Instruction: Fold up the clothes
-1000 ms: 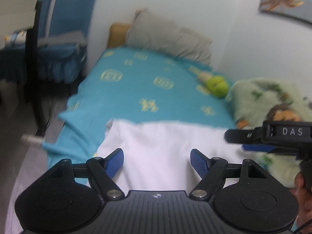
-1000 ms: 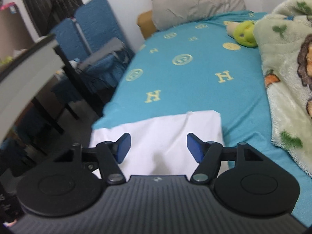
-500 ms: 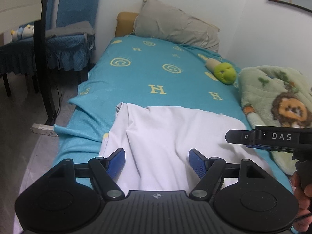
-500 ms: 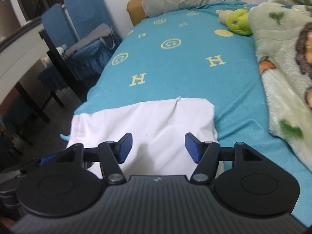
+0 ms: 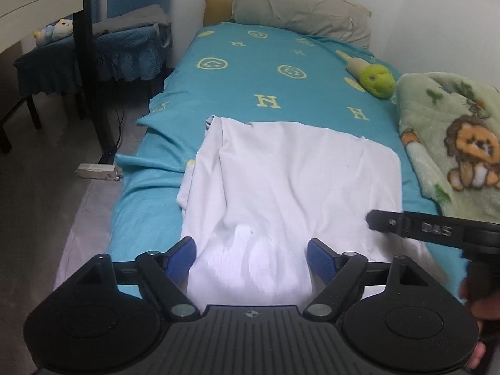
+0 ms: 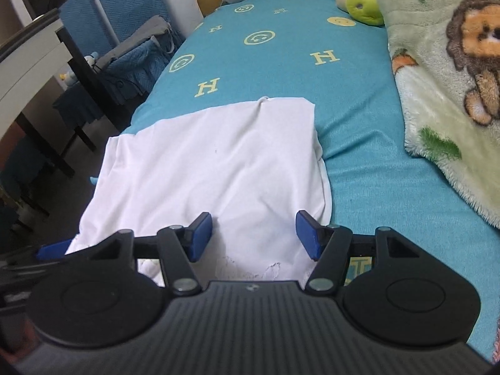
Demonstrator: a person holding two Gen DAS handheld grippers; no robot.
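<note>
White shirt (image 5: 290, 181) spread flat on the blue bed sheet (image 5: 250, 87), near the foot of the bed, a bit bunched along its left edge. Same shirt (image 6: 215, 168) in the right view, with one small pinch of cloth at its far edge.

Left tongs (image 5: 251, 257) low over the near end of the shirt, blue pads (image 5: 181, 254) wide apart, nothing between them but cloth lying underneath. Released, not grabbing.

Right tongs (image 6: 253, 234) also over the near end of the shirt, blue pads (image 6: 307, 234) wide apart too. Released as well. Same right tongs (image 5: 384, 222) seen from the side in the left view, poking in from the right, over the shirt's right edge.

Green blanket (image 6: 443, 72) with a lion on it, lying on the right side of the bed. Green soft toy (image 5: 376, 79) farther up, near the wall. Gray pillow (image 5: 300, 9) at the head of the bed. Blue chair (image 5: 125, 31) on the floor to the left, beside the bed.
</note>
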